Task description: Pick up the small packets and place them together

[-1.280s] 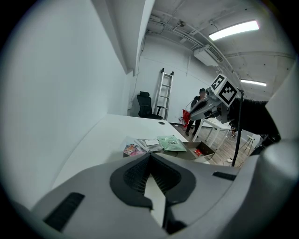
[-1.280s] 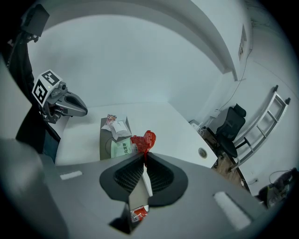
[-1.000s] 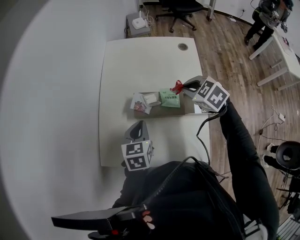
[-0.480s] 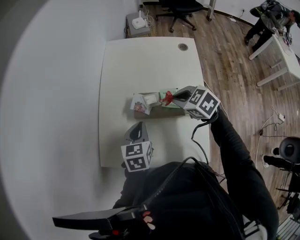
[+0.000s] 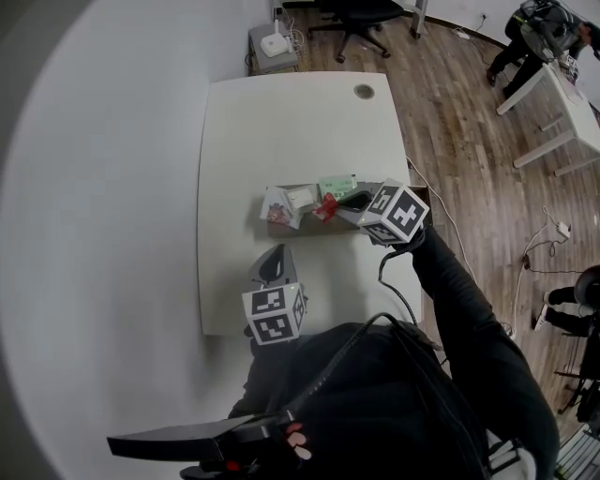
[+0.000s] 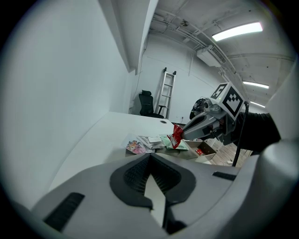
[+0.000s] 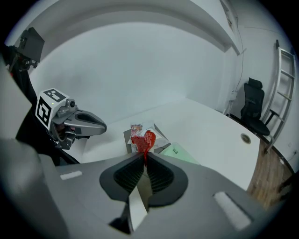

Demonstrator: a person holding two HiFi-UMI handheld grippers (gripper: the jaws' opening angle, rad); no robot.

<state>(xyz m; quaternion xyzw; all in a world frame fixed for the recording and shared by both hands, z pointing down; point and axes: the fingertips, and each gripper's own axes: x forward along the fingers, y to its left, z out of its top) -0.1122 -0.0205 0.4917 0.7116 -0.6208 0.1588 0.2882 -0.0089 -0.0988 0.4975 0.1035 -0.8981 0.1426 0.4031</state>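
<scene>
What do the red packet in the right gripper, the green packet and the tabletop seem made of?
The red packet: thin glossy film, probably plastic; crumples and glints.
The green packet: flat matte sachet, paper or film, unclear.
The tabletop: smooth white matte laminate, seemingly; even, grainless surface.

Steep downward view over a white table [image 5: 291, 131] on a wooden floor [image 5: 469, 150]. A brown cardboard sheet [image 5: 309, 227] at the table's centre carries a pink-and-white packet [image 5: 277, 208], a white packet [image 5: 300, 197] and a green packet [image 5: 336, 185]. The right gripper [image 5: 339, 208], extended from a dark sleeve [image 5: 459, 309], has a red packet [image 5: 324, 208] at its tip, just beside the white packet. The left gripper [image 5: 271, 263] hangs over the table's near edge, apart from the packets. An office chair [image 5: 361, 14] stands beyond the table.
</scene>
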